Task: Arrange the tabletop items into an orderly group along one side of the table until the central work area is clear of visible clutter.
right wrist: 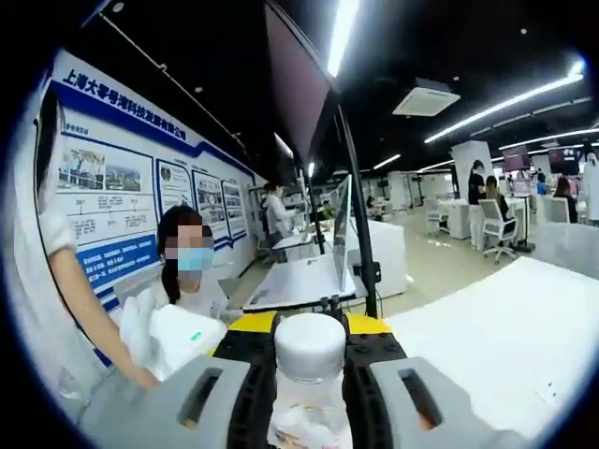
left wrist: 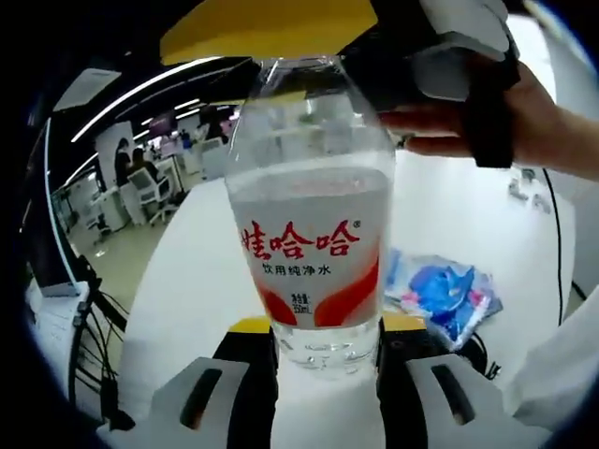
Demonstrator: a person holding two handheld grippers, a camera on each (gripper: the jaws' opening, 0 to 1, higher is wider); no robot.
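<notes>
Left gripper (left wrist: 323, 379) clamps clear, red-labelled plastic water bottle (left wrist: 314, 234) at base, centre frame, right gripper (right wrist: 309, 398) clamps its white cap (right wrist: 310, 346); prob. heavy, slick, squashy, so grip low.

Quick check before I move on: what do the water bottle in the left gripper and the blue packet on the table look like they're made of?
The water bottle looks like clear thin plastic: the water and the room show through it, with a printed red-and-white label. The blue packet looks like glossy plastic film, crinkled and catching the light; what is in it cannot be told. The table under it looks smooth, matte white.
</notes>
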